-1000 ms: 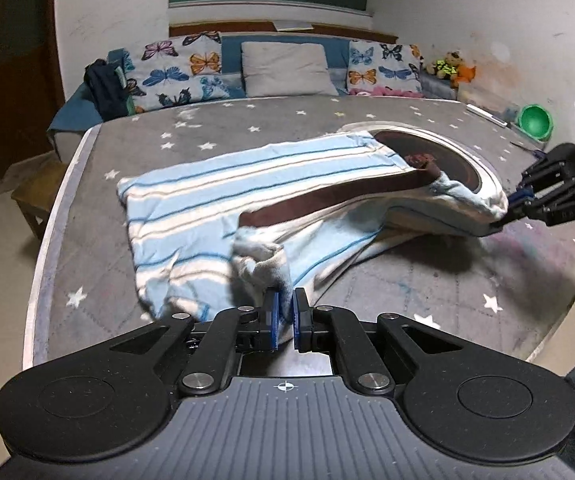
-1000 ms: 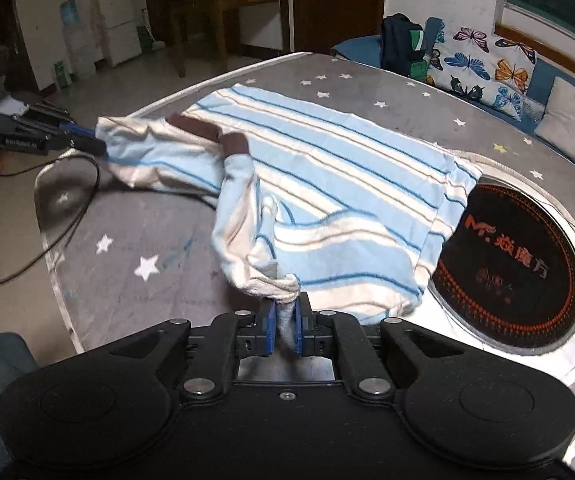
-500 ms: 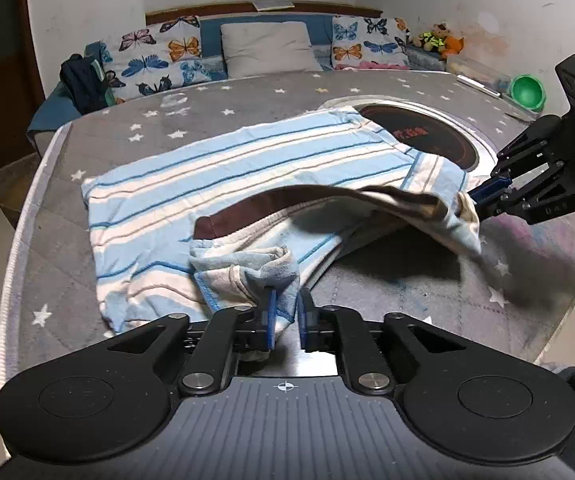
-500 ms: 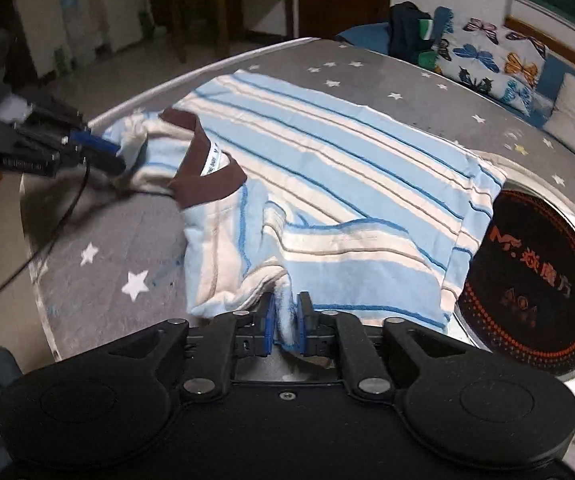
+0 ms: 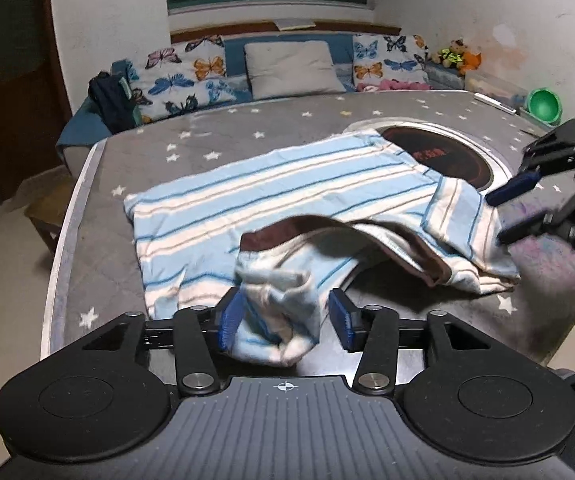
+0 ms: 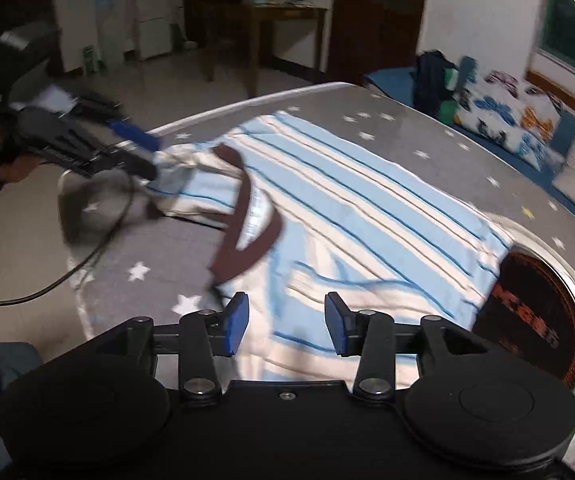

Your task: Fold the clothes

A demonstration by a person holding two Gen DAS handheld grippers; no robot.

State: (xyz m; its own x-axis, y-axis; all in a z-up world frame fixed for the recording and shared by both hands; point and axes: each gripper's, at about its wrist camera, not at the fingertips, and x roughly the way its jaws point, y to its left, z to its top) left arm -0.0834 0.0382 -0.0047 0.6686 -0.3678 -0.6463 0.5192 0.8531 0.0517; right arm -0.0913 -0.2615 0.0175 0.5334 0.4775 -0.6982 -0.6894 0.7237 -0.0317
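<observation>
Both grippers' fingers gape wide: left gripper [image 5: 285,322] and right gripper [image 6: 285,324] straddle the striped shirt [image 5: 287,184], slumped at the bench's [image 5: 159,144] near edge, seemingly released.

A grey star-print table cover [image 5: 271,132] spreads under everything, with a round dark red cooktop disc [image 5: 447,160] set into it at one end. Behind it runs a bench with butterfly cushions [image 5: 183,80] and a plain grey pillow [image 5: 293,68] — a green bowl [image 5: 543,106] and small plush toys [image 5: 455,54] sit near the wall. Across the room stands a wooden table [image 6: 283,24].
</observation>
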